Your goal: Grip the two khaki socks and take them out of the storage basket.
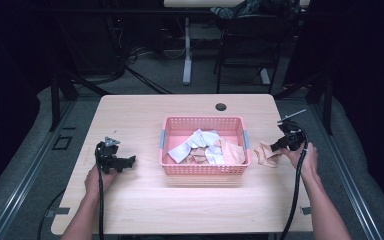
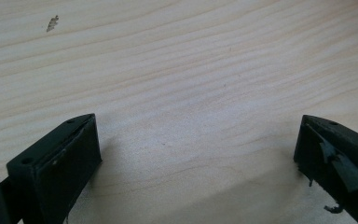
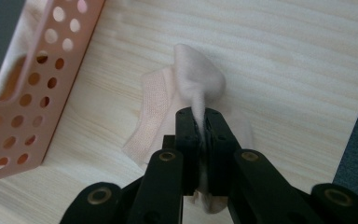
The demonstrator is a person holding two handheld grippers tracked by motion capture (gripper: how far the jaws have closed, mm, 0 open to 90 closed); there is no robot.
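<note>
You have one pink basket (image 1: 204,169) at the middle of the light wooden desk (image 1: 145,205), a perforated plastic one with a grey handle at each short end. Inside it lies a heap of small cloth pieces (image 1: 207,147), some pale grey-white and some peach; they overlap too much for a sure count. One more peach sock (image 1: 266,153) lies outside on the desk, just beside the basket's right end, and that is the piece you have hold of.

Your right gripper (image 1: 281,145) reaches in from the right edge of the desk, pointing left toward the basket, with your right hand (image 1: 306,156) behind it and the forearm running back to the lower right. In the right gripper view the right gripper (image 3: 199,122) has its jaws closed tight on a pinched fold of the sock (image 3: 168,100), which bunches up above the jaws while the ribbed part spreads flat on the wood. The basket's wall (image 3: 37,93) stands near it on the left of that view.

Your left gripper (image 1: 128,161) rests low over bare desk, well apart from the basket on its left side, pointing toward it, with your left hand (image 1: 98,179) wrapped around its rear. In the left gripper view the left gripper (image 2: 198,149) has its jaws spread wide, with nothing between them but wood grain.
</note>
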